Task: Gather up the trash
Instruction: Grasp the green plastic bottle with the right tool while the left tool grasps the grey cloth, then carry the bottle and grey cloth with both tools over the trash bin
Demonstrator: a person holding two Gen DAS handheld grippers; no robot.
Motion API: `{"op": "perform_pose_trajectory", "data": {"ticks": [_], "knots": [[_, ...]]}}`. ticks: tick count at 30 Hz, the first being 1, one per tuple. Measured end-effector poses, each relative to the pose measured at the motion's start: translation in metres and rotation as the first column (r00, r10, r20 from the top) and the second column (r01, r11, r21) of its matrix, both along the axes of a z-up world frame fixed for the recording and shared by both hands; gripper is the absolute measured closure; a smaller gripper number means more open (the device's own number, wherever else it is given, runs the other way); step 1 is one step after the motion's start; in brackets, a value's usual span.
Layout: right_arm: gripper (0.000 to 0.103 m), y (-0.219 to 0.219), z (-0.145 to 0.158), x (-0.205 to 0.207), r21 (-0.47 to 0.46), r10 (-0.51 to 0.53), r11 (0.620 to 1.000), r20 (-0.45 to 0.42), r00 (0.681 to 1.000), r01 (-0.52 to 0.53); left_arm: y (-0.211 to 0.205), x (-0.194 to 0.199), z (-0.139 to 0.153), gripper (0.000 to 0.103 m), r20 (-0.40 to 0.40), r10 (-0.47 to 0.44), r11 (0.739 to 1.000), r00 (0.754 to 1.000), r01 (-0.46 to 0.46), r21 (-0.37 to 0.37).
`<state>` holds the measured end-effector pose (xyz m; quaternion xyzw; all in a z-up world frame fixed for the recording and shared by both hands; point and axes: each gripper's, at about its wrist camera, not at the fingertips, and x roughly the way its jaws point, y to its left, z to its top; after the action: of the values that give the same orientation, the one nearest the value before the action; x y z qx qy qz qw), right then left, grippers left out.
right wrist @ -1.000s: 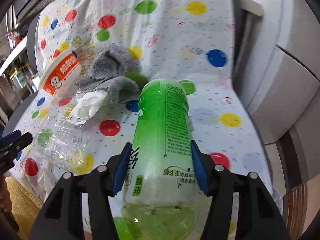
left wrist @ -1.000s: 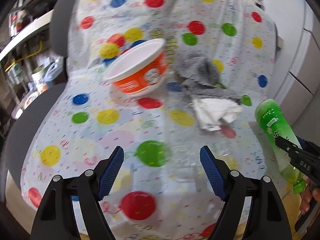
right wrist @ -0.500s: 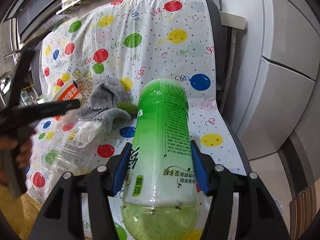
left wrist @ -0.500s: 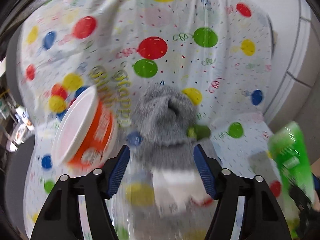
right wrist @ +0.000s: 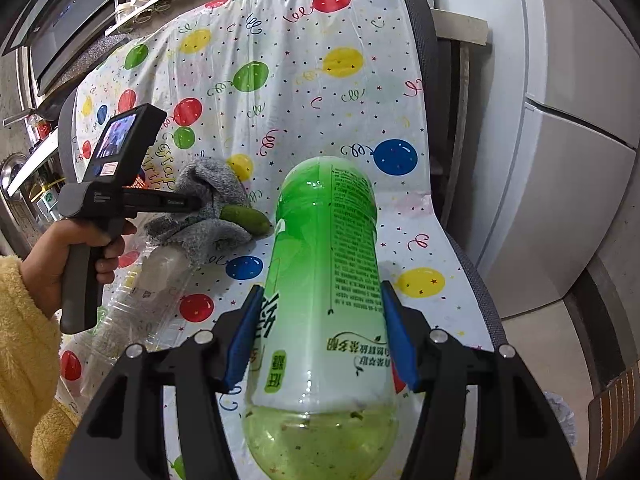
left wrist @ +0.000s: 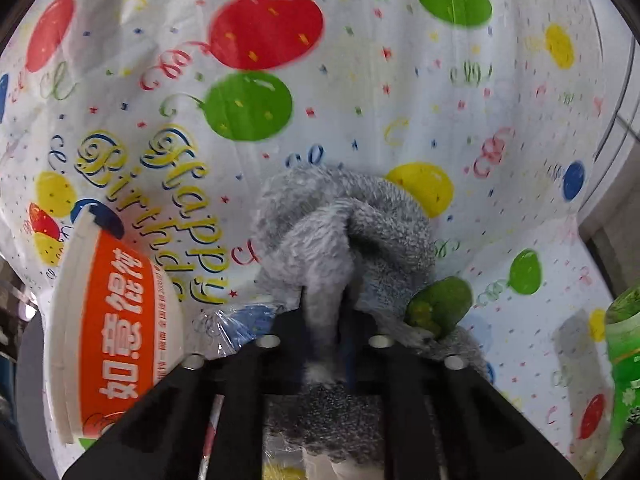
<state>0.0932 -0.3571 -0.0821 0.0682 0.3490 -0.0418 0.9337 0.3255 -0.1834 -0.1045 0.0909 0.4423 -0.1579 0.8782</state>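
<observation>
While the right gripper (right wrist: 320,344) is clamping the green bottle (right wrist: 324,280), only its view shows the left gripper (left wrist: 324,332), just closing, pinching the grey sock (left wrist: 344,232) beside the noodle bowl (left wrist: 116,328).

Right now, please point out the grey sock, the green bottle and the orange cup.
grey sock (left wrist: 344,232): left wrist view, on its fluffy upper fold.
green bottle (right wrist: 324,264): right wrist view, on the label mid-body.
orange cup (left wrist: 116,320): left wrist view, on its orange side wall.

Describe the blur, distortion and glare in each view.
Left wrist: fisheye bends the balloon cloth; its prints look smeared, while the grey sock is fairly crisp. Right wrist: sharper, the cabinet edges bow, and the green bottle shows soft glare.
</observation>
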Motion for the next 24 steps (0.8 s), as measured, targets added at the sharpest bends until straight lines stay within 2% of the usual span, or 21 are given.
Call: {"op": "perform_pose_trajectory", "data": {"ticks": [3, 7, 10, 14, 17, 19, 24], "knots": [[0.046, 0.000, 0.006, -0.006, -0.004, -0.005, 1.000, 0.013, 1.000, 0.005, 0.012, -0.013, 0.028, 0.095, 0.058, 0.009, 0.998, 0.998, -0.005, -0.068], [0.046, 0.002, 0.018, -0.017, -0.012, -0.011, 1.000, 0.044, 0.999, 0.011, 0.031, -0.048, 0.088, 0.095, 0.174, 0.023, 0.986, 0.984, 0.007, -0.169], [0.046, 0.007, 0.030, -0.026, -0.015, -0.010, 1.000, 0.072, 0.997, 0.011, 0.051, -0.086, 0.140, 0.095, 0.297, 0.038, 0.969, 0.954, 0.037, -0.243], [0.046, 0.016, 0.046, -0.041, -0.029, -0.003, 1.000, 0.105, 0.994, 0.006, 0.067, -0.115, 0.181, 0.095, 0.366, 0.048, 0.957, 0.929, 0.062, -0.282], [0.046, 0.021, 0.054, -0.052, -0.036, 0.005, 0.999, 0.123, 0.992, 0.000, 0.076, -0.137, 0.192, 0.095, 0.384, 0.044, 0.952, 0.922, 0.078, -0.296], [0.046, 0.022, 0.056, -0.056, -0.036, 0.010, 0.999, 0.125, 0.992, -0.005, 0.078, -0.149, 0.188, 0.095, 0.372, 0.040, 0.951, 0.927, 0.080, -0.300], [0.046, 0.021, 0.052, -0.062, -0.021, 0.019, 1.000, 0.102, 0.995, -0.016, 0.068, -0.174, 0.138, 0.095, 0.261, 0.023, 0.966, 0.965, 0.046, -0.255]]}}
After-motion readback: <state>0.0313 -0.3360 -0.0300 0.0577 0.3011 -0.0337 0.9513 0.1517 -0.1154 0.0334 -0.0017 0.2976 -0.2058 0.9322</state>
